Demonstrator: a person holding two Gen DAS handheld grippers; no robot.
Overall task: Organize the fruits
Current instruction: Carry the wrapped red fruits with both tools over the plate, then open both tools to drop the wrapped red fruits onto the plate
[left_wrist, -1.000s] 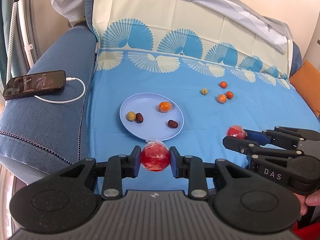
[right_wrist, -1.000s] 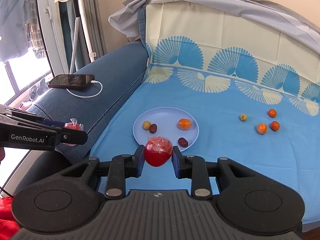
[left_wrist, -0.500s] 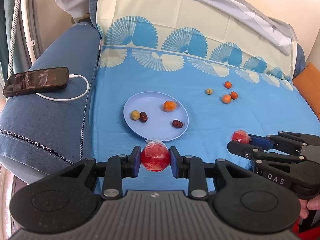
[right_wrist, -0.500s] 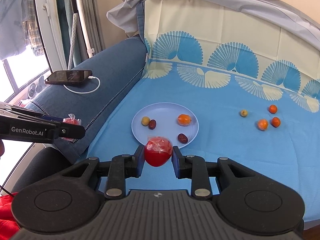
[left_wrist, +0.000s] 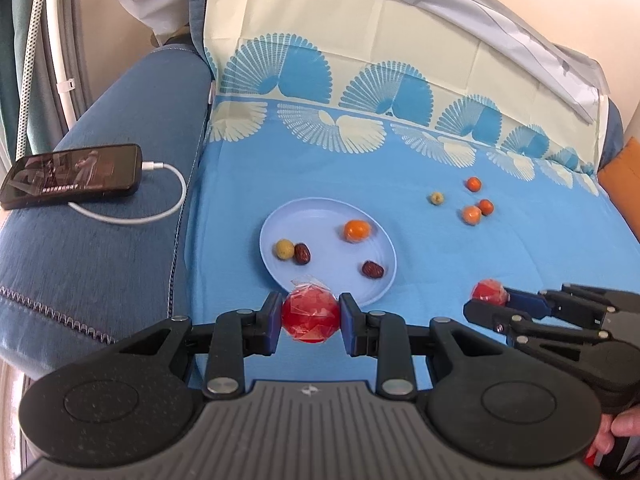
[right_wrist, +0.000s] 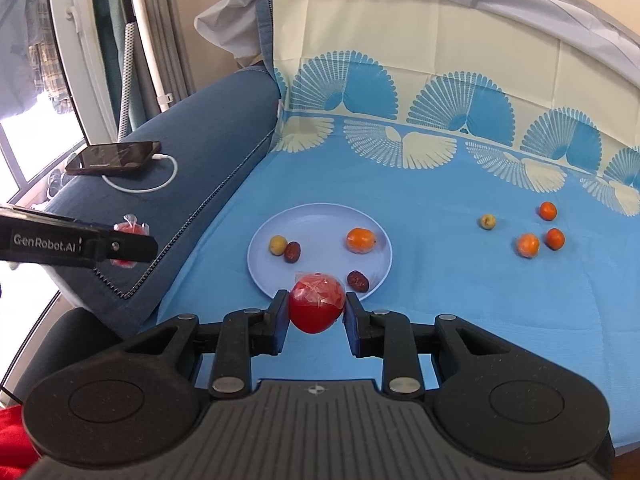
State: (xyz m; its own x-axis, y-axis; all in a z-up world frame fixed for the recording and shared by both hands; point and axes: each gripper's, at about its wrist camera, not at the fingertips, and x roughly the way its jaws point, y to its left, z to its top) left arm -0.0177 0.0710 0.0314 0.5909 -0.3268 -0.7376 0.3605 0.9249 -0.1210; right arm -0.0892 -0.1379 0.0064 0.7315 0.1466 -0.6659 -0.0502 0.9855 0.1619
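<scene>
My left gripper is shut on a plastic-wrapped red tomato, held just short of the near rim of a pale blue plate. My right gripper is shut on a second wrapped red tomato, also near the plate's front rim. The plate holds an orange fruit, a yellow-green fruit and two dark dates. Loose orange fruits and a small green one lie on the blue cloth to the right. Each gripper shows in the other's view, the right one low on the right, the left one on the left.
A phone on a white charging cable rests on the blue sofa arm at left. The patterned blue cloth covers the seat and backrest. An orange cushion sits at far right.
Both grippers have moved forward toward the plate, still holding their tomatoes. The plate and loose fruits have not moved.
</scene>
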